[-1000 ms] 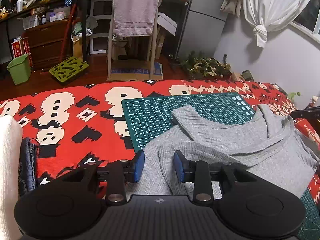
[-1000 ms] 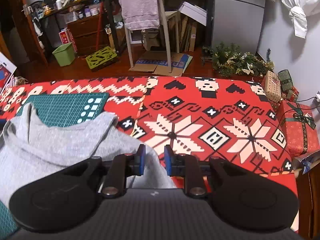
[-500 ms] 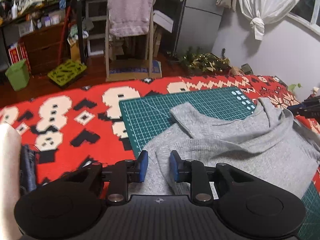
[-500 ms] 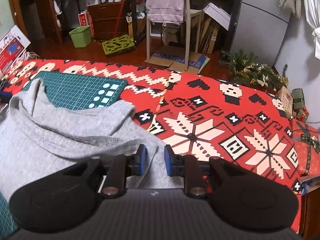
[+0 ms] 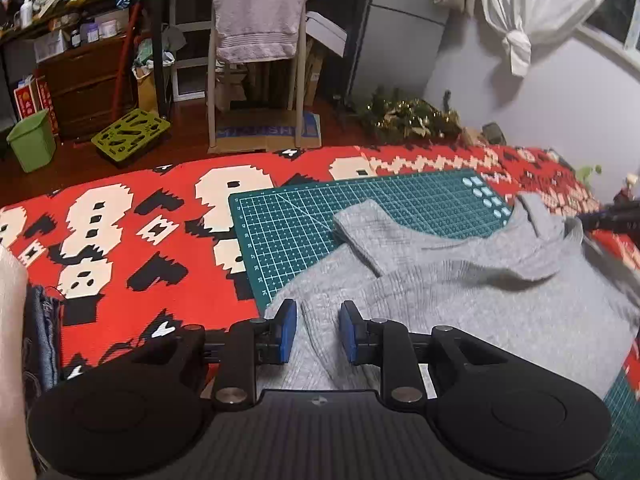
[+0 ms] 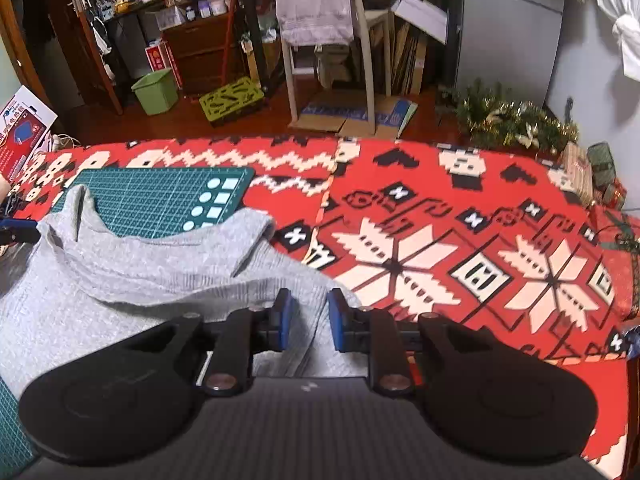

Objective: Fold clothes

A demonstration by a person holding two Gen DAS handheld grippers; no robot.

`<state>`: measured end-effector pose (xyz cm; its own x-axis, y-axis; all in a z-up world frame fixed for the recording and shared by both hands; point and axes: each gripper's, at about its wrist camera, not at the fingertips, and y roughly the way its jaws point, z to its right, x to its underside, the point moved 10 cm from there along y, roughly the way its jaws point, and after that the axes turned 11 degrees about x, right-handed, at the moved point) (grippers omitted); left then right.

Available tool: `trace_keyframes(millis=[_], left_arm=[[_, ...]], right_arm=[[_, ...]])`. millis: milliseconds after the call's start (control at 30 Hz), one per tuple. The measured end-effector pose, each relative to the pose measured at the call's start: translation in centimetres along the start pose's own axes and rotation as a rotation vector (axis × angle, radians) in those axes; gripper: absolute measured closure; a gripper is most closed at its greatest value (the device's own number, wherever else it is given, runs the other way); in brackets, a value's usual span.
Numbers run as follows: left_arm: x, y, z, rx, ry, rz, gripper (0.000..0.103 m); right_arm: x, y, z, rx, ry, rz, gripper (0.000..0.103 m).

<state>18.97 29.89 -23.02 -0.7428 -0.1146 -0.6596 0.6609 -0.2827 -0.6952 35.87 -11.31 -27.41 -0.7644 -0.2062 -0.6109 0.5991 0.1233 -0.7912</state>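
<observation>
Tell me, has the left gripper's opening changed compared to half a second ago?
Yes. The left gripper has opened wider; against the fixed black gripper body, more of the grey sweater now shows between its blue pads than half a second ago.

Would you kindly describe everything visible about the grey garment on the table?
The grey garment is a ribbed knit top, soft and rumpled. It lies partly on the green cutting mat and partly on the red patterned cloth, with two strap-like ends pointing away. Fabric sits between the fingers of the left hand-held gripper and the right hand-held gripper, both with a gap.
</observation>
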Motion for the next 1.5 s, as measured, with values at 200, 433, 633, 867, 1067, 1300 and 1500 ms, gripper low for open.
trace_keyframes(millis=[200,433,633,867,1067,1300,1500], left_arm=[[-0.2,-2.2,1.1,-0.043,0.064,0.039,0.101],[-0.4,-4.9,0.2,-0.084,0.001,0.122,0.101],[0.8,-2.2,-1.6,-0.131,-0.019,0.060,0.101],[1.4,-2.2,-2.2,-0.166,-0.041,0.051,0.087],[1.8,-5.0,-1.3,-0.151,-0.067,0.084,0.077],[4.8,-8.7,2.0,-0.035,-0.179,0.096,0.074],[9.2,-9.7,5.1,-0.027,-0.196,0.062,0.070]], right_arm=[[-0.1,-1.4,0.6,0.009,0.050,0.033,0.100],[-0.9,-3.0,1.4,0.012,0.093,0.078,0.100],[-0.3,-0.7,1.4,0.032,0.097,0.034,0.100],[0.2,-0.6,2.2,0.033,0.153,0.033,0.085],[1.7,-6.0,2.6,0.016,0.174,0.063,0.085],[8.3,-11.1,0.5,-0.042,0.214,-0.019,0.085],[11.6,-13.3,-1.9,0.033,0.177,0.009,0.085]])
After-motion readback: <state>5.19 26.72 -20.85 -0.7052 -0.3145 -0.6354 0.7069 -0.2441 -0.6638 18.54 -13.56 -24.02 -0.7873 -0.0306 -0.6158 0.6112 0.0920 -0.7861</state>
